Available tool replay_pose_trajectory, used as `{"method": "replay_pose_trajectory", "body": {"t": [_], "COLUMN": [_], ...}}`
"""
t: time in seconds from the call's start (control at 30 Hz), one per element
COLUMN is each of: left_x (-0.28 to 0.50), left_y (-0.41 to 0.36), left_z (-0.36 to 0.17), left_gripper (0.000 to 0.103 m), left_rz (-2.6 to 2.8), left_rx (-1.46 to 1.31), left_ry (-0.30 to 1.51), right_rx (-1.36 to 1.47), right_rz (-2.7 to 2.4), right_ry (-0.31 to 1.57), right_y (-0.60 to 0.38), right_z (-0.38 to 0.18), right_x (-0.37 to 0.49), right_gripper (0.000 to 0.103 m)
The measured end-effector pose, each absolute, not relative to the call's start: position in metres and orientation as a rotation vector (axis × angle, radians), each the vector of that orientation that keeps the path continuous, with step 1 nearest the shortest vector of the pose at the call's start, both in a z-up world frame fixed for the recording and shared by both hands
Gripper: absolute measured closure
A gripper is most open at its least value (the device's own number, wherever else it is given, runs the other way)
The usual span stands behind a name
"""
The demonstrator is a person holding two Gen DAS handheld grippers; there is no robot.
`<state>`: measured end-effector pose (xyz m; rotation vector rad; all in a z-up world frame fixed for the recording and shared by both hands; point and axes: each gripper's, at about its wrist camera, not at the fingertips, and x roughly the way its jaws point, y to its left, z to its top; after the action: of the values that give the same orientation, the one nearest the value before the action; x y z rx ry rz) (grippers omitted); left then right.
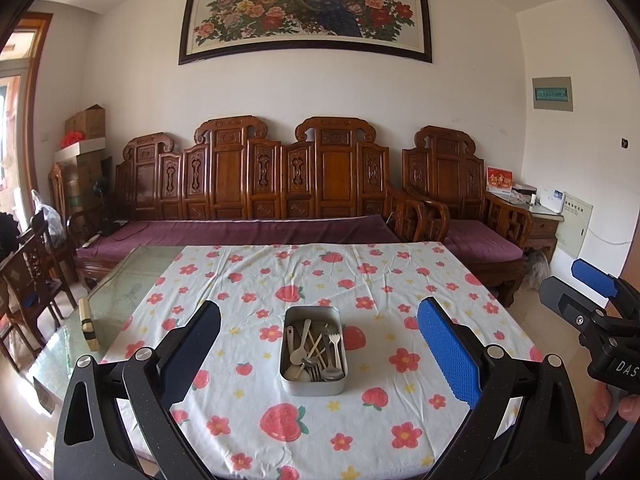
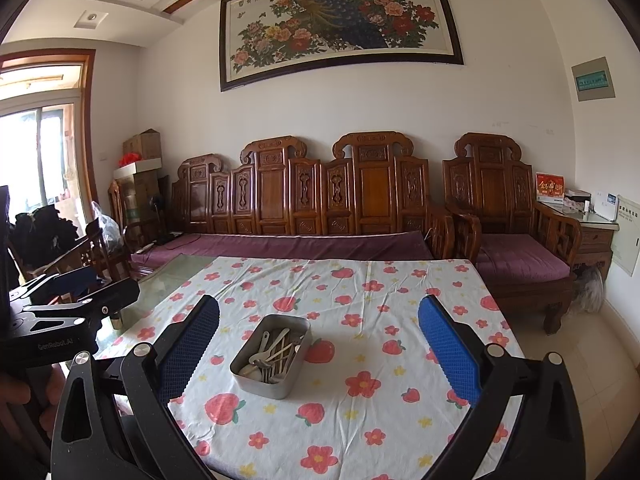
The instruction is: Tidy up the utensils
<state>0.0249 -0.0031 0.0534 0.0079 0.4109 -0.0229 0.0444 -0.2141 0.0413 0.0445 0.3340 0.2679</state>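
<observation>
A rectangular metal tin stands on the flowered tablecloth, holding several utensils: spoons, forks and chopsticks, jumbled together. It also shows in the right wrist view with the utensils inside. My left gripper is open and empty, held above the table's near edge, the tin between its blue pads. My right gripper is open and empty, the tin a little left of centre. The right gripper shows at the right edge of the left wrist view.
The tablecloth covers a glass table. A small wooden block lies on the bare glass at left. A carved wooden sofa stands behind the table. Dark wooden chairs stand at left.
</observation>
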Motion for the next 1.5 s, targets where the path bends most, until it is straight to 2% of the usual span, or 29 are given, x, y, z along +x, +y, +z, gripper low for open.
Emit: {"method": "replay_pose_trajectory", "body": {"t": [1.5], "left_x": [0.0224], "left_y": [-0.0066], "left_z": [0.0557], "left_gripper": [0.008], "left_rz": [-0.027], "left_rx": [0.01], "left_ry": [0.406], "right_rx": [0.047], "right_rz": [0.268], "right_ry": [0.338], "right_y": [-0.2129], "right_z": [0.0389], "right_x": [0.043], "right_gripper": [0.003]}}
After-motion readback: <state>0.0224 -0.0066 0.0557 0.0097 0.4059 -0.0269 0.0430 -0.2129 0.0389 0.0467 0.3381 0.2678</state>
